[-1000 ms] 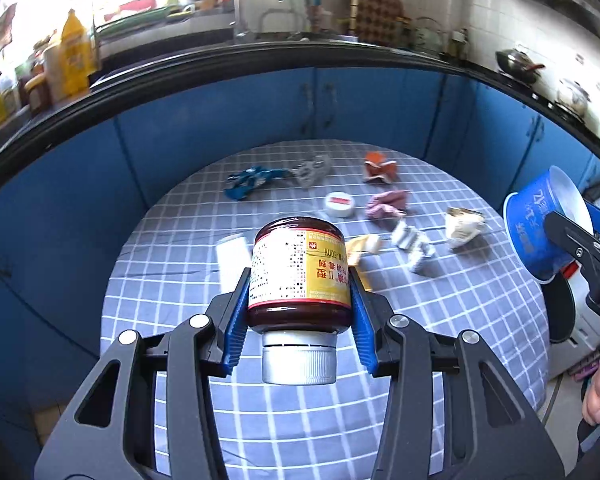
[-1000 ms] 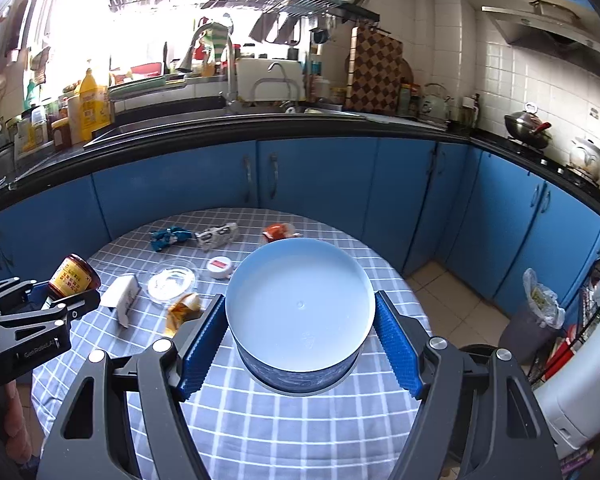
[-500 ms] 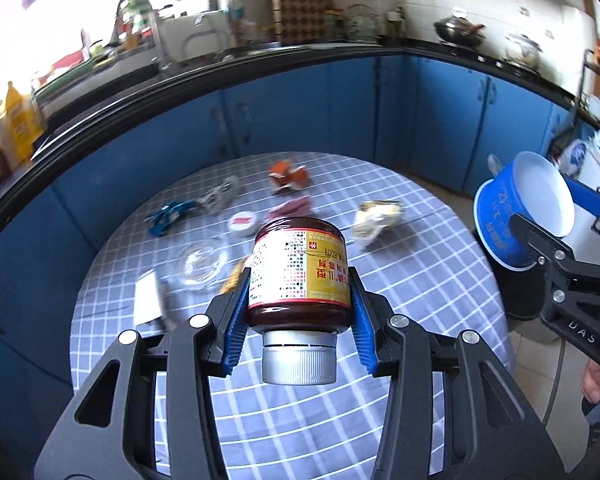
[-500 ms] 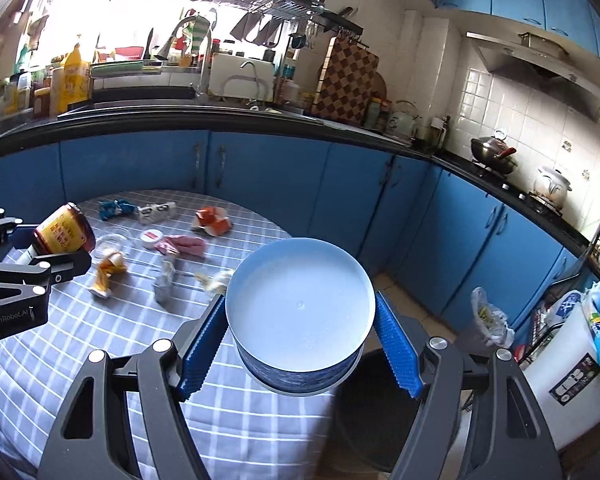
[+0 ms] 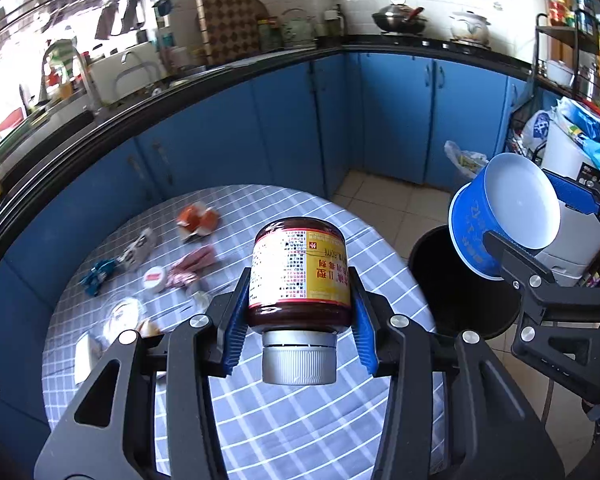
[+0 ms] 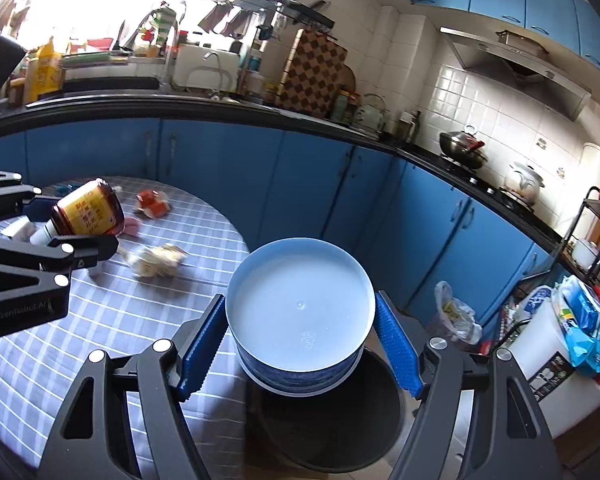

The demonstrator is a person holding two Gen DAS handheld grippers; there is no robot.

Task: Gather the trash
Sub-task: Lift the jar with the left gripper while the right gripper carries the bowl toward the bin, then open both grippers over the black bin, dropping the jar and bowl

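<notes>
Two big things fill the scene: the round bench (image 5: 284, 420) with its checked cloth, and just beside its edge the black bin (image 6: 332, 432) on the floor. Above the bin's mouth the right gripper (image 6: 300, 344) holds a blue bowl (image 6: 300, 316) between widely spread pads, while the left gripper (image 5: 298, 320), about half open, clamps a brown jar (image 5: 300, 272) over the bench, its silver cap toward the camera. Small wrappers (image 5: 192, 270) lie scattered on the cloth.
</notes>
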